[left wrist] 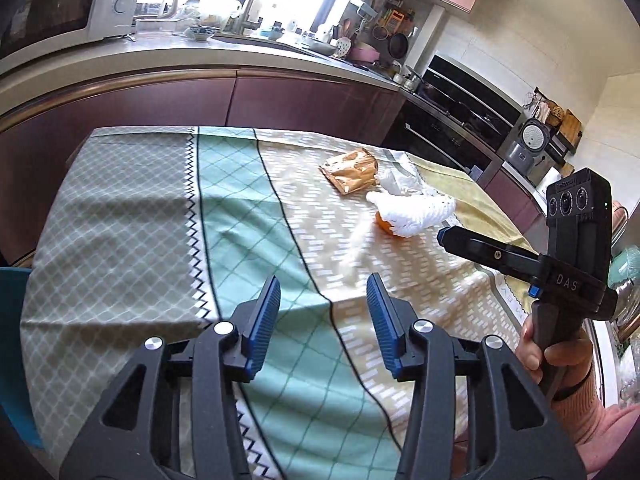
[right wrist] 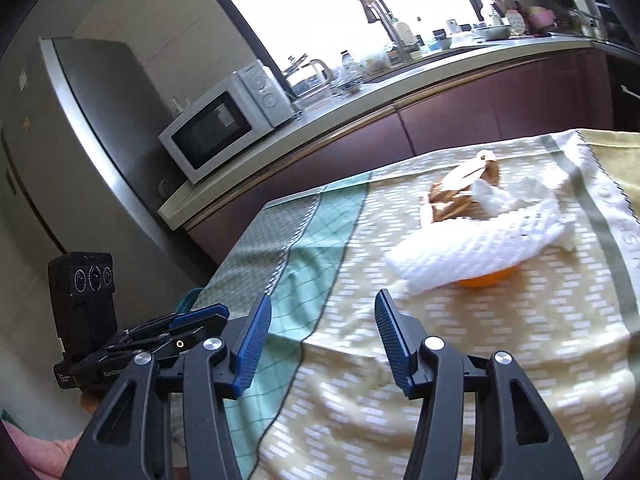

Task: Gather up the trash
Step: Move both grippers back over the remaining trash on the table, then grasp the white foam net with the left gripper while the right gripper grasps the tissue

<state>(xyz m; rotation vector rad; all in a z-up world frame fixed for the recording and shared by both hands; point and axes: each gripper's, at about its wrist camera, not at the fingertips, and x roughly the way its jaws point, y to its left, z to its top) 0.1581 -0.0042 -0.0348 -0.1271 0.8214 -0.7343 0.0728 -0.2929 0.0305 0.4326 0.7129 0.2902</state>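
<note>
Trash lies on the patterned tablecloth point(left wrist: 248, 216): a crumpled brown wrapper point(left wrist: 352, 170), a crumpled white tissue point(left wrist: 400, 178), a white foam fruit net point(left wrist: 416, 212) and an orange peel point(left wrist: 382, 224) under the net. The same pile shows in the right wrist view: wrapper point(right wrist: 456, 196), tissue point(right wrist: 508, 194), net point(right wrist: 476, 248), peel point(right wrist: 488, 278). My left gripper point(left wrist: 324, 288) is open and empty, above the near part of the table. My right gripper point(right wrist: 323, 306) is open and empty, short of the net; it also shows in the left wrist view point(left wrist: 442, 236) beside the net.
A kitchen counter point(left wrist: 200, 52) with a microwave point(right wrist: 228, 120), sink tap point(right wrist: 380, 12) and dishes runs behind the table. A fridge point(right wrist: 80, 112) stands left. An oven point(left wrist: 460, 120) and rice cooker point(left wrist: 528, 144) are at the right. A teal chair point(left wrist: 16, 320) is at the table's left.
</note>
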